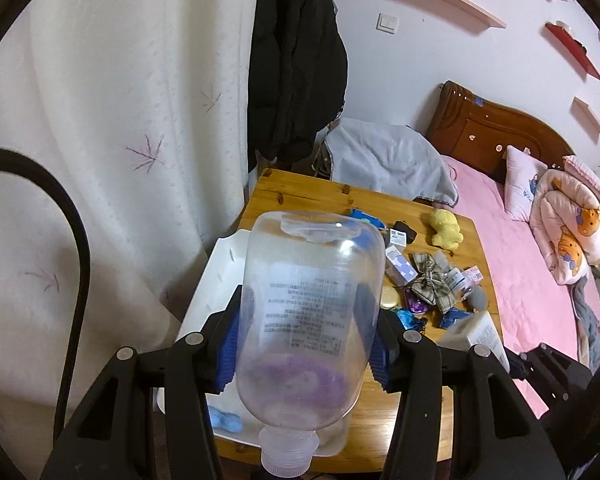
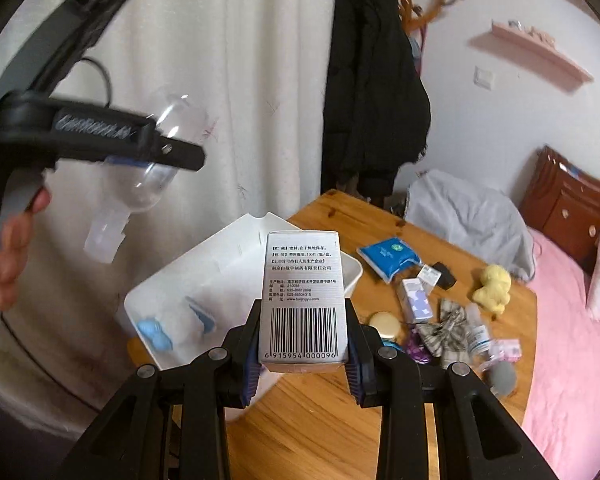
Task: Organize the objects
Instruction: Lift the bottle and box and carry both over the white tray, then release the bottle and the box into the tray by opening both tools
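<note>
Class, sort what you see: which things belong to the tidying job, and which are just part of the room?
Job: clear bottle in left gripper; barcoded box in right gripper; white bin; yellow plush; plaid bow.

Room: black coat; curtain; pink bed.

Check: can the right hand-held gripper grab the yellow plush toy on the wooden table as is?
Probably not: the right hand-held gripper is shut on a white barcoded box. The yellow plush toy lies uncovered.
</note>
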A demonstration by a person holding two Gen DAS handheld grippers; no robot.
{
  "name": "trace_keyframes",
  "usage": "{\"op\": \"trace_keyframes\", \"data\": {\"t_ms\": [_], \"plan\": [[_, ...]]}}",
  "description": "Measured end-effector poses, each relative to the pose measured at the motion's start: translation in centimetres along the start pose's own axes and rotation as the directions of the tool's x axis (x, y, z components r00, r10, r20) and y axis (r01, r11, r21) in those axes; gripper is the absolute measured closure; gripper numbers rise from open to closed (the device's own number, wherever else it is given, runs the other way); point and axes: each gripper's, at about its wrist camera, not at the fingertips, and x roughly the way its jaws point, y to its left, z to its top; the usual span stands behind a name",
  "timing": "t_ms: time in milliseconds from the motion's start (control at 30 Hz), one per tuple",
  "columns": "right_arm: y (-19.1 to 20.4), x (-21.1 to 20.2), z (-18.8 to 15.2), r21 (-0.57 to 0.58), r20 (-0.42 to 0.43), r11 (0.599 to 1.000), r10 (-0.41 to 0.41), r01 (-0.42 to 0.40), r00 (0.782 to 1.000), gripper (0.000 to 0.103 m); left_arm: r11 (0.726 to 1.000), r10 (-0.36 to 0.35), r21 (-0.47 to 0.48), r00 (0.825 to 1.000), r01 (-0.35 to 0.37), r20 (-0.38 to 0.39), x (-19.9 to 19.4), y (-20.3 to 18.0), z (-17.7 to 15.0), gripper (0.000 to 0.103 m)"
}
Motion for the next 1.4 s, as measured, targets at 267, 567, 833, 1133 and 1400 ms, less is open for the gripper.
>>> {"op": "trace_keyframes", "data": {"t_ms": [267, 567, 833, 1133, 1400], "plan": [[2.8, 5.6, 4.0, 0.141, -0.145, 0.987, -0.05, 0.071, 0.988, 0.068, 0.998, -0.052, 0.019, 0.995, 0.054, -0.083, 4.1, 3.1, 1.5, 0.047], [3.3, 9.7, 5.4, 0.242, -0.241, 0.962, -0.065, 0.125, 0.968, 0.068, 0.996, -0.046, 0.07, 0.983, 0.059, -0.177, 9.5, 3.4, 2.9, 0.047], [3.8, 13.1, 4.5, 0.284, -0.328, 0.948, -0.043, 0.142, 0.944, 0.068, 0.992, -0.022, 0.11, 0.958, 0.056, -0.286, 13.3, 3.4, 1.5, 0.047], [3.8, 14.7, 4.2, 0.314, -0.387, 0.94, -0.003, 0.135, 0.922, 0.038, 0.987, 0.019, 0.155, 0.94, 0.037, -0.341, 15.2, 3.3, 1.0, 0.042], [4.6, 13.8, 4.9, 0.269, -0.362, 0.952, -0.038, 0.144, 0.931, 0.034, 0.987, 0.044, 0.158, 0.938, 0.012, -0.345, 14.8, 3.3, 1.2, 0.022]]}}
